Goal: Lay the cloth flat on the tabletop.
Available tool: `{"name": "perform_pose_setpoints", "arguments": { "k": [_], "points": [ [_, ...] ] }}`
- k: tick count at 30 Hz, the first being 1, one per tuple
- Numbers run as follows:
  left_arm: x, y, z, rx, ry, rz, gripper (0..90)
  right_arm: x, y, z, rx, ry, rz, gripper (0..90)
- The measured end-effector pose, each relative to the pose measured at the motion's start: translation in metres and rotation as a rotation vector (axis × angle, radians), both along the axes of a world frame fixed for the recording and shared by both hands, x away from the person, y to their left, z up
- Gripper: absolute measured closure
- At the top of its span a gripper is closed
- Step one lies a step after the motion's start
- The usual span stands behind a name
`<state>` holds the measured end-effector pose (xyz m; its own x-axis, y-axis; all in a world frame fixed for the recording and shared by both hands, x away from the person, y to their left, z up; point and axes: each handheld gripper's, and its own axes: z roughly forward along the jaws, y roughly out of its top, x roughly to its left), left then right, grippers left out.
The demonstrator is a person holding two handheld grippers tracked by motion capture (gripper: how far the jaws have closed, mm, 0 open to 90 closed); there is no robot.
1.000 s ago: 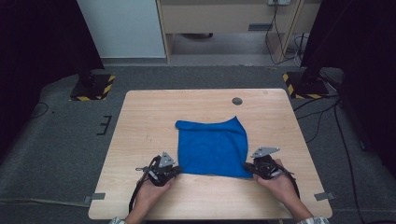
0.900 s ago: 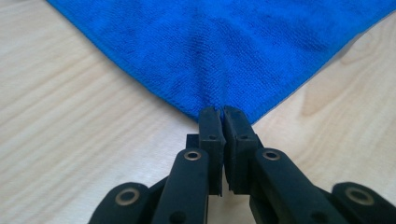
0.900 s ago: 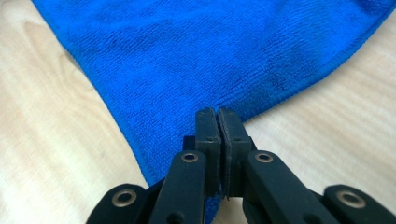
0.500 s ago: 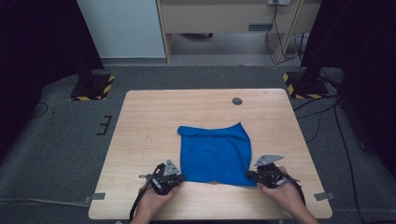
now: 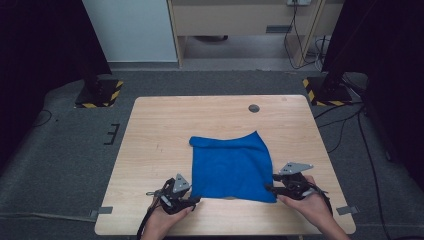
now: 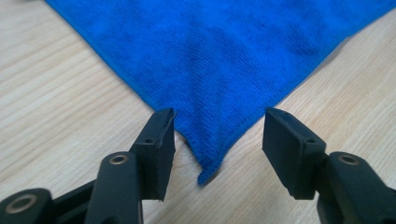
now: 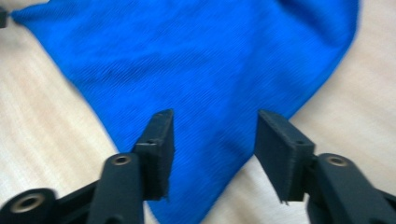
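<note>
Comparing with a second ago, I see that the blue cloth [image 5: 231,166] has come toward the near edge of the table [image 5: 150,150], and both hands have come back with it. The left hand-held gripper [image 5: 194,201] and the right hand-held gripper [image 5: 270,189] sit at the two near corners of the cloth, as they did then. What is new is the jaws: on both sides they have just been opening. In the left gripper view the near corner of the cloth [image 6: 210,70] lies flat on the wood between the two black pads, and neither pad presses on it. In the right gripper view it is the same: the corner [image 7: 210,70] rests between jaws that stand apart, free of the fabric.

I judge from this that the pulling step is finished and the cloth is released. It lies now spread in the near half of the table, with the far edge a little rolled and the far right corner raised. The near edge looks straight between my two grippers. For the work in hand, I think the next move is either to take a new hold for a fold or to draw the grippers away.
</note>
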<state>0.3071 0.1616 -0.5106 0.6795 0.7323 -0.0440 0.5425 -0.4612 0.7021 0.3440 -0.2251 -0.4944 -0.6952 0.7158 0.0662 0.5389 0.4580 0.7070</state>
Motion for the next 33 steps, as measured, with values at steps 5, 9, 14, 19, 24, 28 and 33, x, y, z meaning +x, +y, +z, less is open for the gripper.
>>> {"name": "perform_pose_setpoints", "arguments": {
  "k": [5,9,14,19,24,28,33],
  "points": [
    [0.017,0.006,0.003,0.001,-0.047,0.032,41.3,0.025,-0.001,0.007,-0.007,-0.048,-0.035,39.1],
    [0.034,0.009,0.001,-0.002,-0.077,0.059,37.3,0.059,0.004,0.01,0.005,-0.073,-0.08,37.7],
    [0.051,0.015,-0.007,-0.005,-0.068,0.086,37.5,0.102,0.013,0.009,0.005,-0.089,-0.114,48.8],
    [0.052,0.014,-0.012,0.004,-0.069,0.076,37.9,0.141,0.022,0.006,-0.009,-0.095,-0.163,60.3],
    [0.051,0.01,-0.017,0.028,-0.068,0.061,37.7,0.174,0.028,-0.005,-0.009,-0.063,-0.215,61.2],
    [0.05,0.01,-0.018,0.037,-0.067,0.06,37.5,0.188,0.029,-0.015,-0.002,-0.025,-0.247,60.5],
    [0.05,0.011,-0.019,0.031,-0.064,0.065,37.4,0.192,0.034,-0.023,0.01,-0.004,-0.206,75.7]
  ]
}}
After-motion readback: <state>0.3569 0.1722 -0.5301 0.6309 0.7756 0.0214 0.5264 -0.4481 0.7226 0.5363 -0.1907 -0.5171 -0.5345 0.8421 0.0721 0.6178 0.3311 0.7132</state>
